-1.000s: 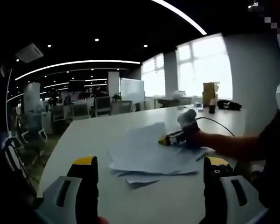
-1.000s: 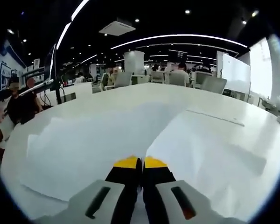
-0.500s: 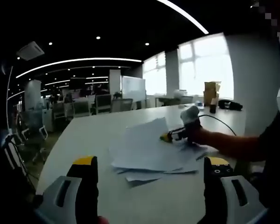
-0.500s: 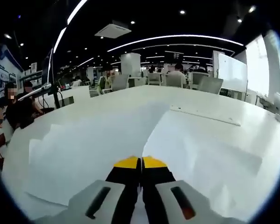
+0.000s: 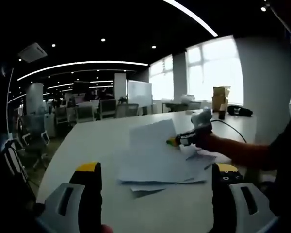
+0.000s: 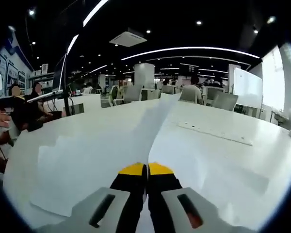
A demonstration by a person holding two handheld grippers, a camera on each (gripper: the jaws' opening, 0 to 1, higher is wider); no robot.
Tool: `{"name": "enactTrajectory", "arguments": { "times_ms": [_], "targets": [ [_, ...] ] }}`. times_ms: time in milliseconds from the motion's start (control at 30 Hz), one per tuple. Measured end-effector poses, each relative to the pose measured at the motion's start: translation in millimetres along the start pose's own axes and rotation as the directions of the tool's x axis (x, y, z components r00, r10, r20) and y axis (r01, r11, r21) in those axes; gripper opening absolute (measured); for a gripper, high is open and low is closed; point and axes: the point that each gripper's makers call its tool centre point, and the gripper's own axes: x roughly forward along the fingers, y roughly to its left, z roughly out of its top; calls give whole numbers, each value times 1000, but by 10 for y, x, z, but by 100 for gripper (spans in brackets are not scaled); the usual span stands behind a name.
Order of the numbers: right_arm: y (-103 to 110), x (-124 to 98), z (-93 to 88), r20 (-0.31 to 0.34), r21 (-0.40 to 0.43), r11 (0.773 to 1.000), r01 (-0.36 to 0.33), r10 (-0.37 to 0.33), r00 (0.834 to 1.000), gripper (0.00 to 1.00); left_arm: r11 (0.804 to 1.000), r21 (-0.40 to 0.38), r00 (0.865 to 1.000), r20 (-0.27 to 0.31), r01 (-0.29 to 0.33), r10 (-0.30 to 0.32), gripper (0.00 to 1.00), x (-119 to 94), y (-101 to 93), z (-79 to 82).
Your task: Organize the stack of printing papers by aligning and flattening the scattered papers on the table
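Observation:
A loose pile of white printing papers lies fanned out on the white table, a short way ahead of my left gripper. Its yellow-tipped jaws stand wide open and hold nothing. Coming in from the right, my right gripper, held by a hand, is shut on the edge of one sheet and holds it tilted up off the pile. In the right gripper view the closed jaws of my right gripper pinch that sheet, which rises ahead as a fold. More papers lie flat underneath.
At the table's far end by the windows stand a cardboard box, a black object and a cable. Office chairs line the left side. People sit at a desk with a monitor. A flat strip lies on the table.
My right gripper has risen with the sheet, so the sheet's edge now stands higher and steeper above the pile. My left gripper has stayed open and still.

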Motion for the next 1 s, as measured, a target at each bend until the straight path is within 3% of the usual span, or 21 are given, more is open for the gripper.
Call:
{"name": "enactTrajectory", "arguments": {
  "times_ms": [200, 367, 667, 1000],
  "targets": [
    [23, -12, 35, 21, -4, 1000, -12, 13, 1000, 0, 1000, 1, 1000, -12, -3, 3, 97, 10, -5, -25],
    [141, -58, 174, 98, -10, 999, -42, 43, 994, 0, 1000, -3, 1000, 5, -19, 20, 97, -36, 46, 12],
    [157, -66, 227, 118, -12, 998, -57, 58, 991, 0, 999, 13, 999, 23, -37, 37, 97, -44, 96, 122],
    [148, -79, 301, 151, -80, 995, -56, 68, 986, 0, 999, 15, 999, 22, -34, 34, 97, 3, 91, 138]
  ]
}}
